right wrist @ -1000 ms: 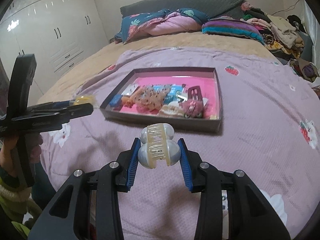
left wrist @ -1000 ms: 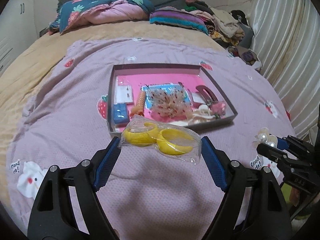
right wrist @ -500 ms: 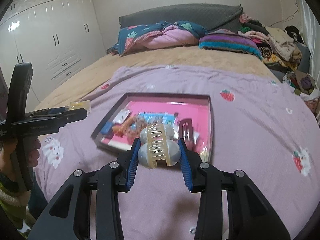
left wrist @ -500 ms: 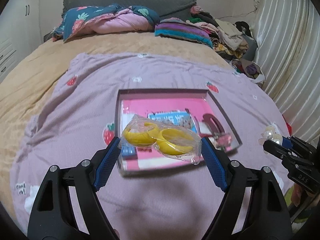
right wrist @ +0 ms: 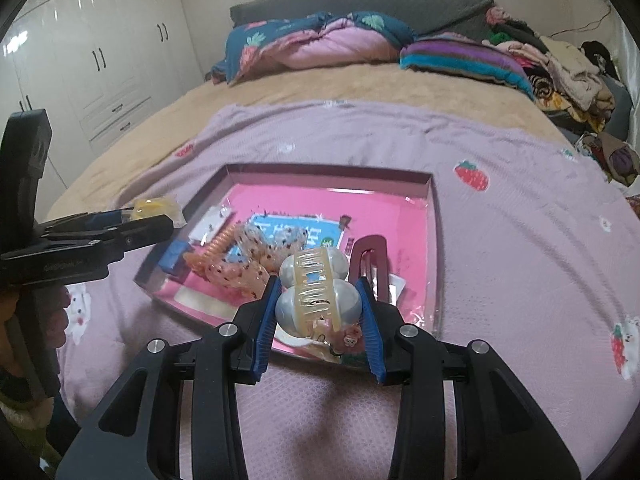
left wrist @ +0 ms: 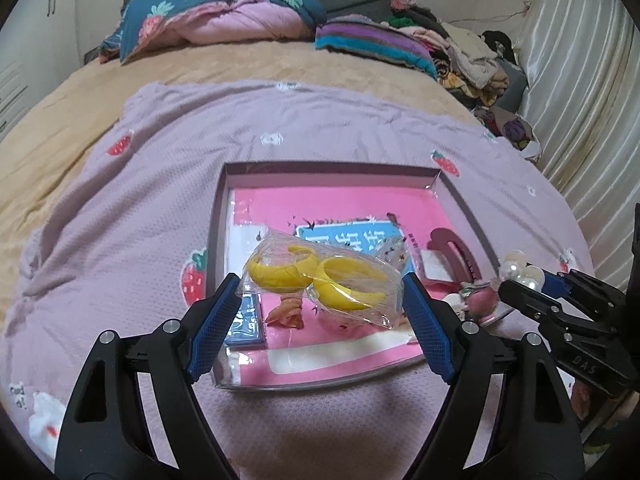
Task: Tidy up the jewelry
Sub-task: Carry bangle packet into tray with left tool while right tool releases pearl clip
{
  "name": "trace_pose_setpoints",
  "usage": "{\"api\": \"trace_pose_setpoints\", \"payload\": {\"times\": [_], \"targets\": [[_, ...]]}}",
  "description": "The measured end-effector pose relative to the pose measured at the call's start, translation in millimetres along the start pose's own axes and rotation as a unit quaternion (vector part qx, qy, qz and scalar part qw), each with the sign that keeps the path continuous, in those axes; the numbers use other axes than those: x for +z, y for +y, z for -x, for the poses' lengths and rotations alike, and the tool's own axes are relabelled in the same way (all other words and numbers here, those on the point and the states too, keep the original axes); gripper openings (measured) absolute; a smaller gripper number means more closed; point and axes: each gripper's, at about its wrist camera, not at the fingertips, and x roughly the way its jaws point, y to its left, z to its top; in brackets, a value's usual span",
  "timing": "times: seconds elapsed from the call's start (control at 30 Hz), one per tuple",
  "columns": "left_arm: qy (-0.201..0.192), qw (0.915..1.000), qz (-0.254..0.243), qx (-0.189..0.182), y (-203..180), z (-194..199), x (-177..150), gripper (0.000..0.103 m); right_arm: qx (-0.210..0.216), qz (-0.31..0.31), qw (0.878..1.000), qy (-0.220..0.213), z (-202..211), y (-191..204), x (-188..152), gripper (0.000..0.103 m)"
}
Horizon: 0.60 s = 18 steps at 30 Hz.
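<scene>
Left gripper [left wrist: 320,300] is clamped on a crinkly clear bag [left wrist: 320,280] with two glossy yellow hoops inside, its long side running across between the pads. Right gripper [right wrist: 318,304] pinches a pearly claw clip [right wrist: 316,296], teeth facing up. Both now hang over the shallow pink-lined tray [left wrist: 332,168] on the nubby lilac blanket [left wrist: 120,220]; a second ago they were short of its near edge.

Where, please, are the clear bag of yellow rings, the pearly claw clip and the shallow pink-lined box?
Clear bag of yellow rings [left wrist: 320,280], left wrist view, bag's middle.
Pearly claw clip [right wrist: 316,290], right wrist view, toothed centre.
Shallow pink-lined box [right wrist: 328,171], right wrist view, far wall.
</scene>
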Motion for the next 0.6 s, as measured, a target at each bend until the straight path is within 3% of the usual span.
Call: {"api": "trace_pose_setpoints", "payload": {"times": [0.4,0.6], "targets": [[0.034,0.9994,-0.002,0.001,6.1,-30.2,-10.3,0.074,0.007,-0.001,1.0,0.028,-34.5,3.1,-2.7,0.037],[0.04,0.9992,-0.002,0.001,6.7,-32.9,-13.8,0.074,0.019,-0.014,0.999,0.024,-27.7,1.5,-3.6,0.051]]}}
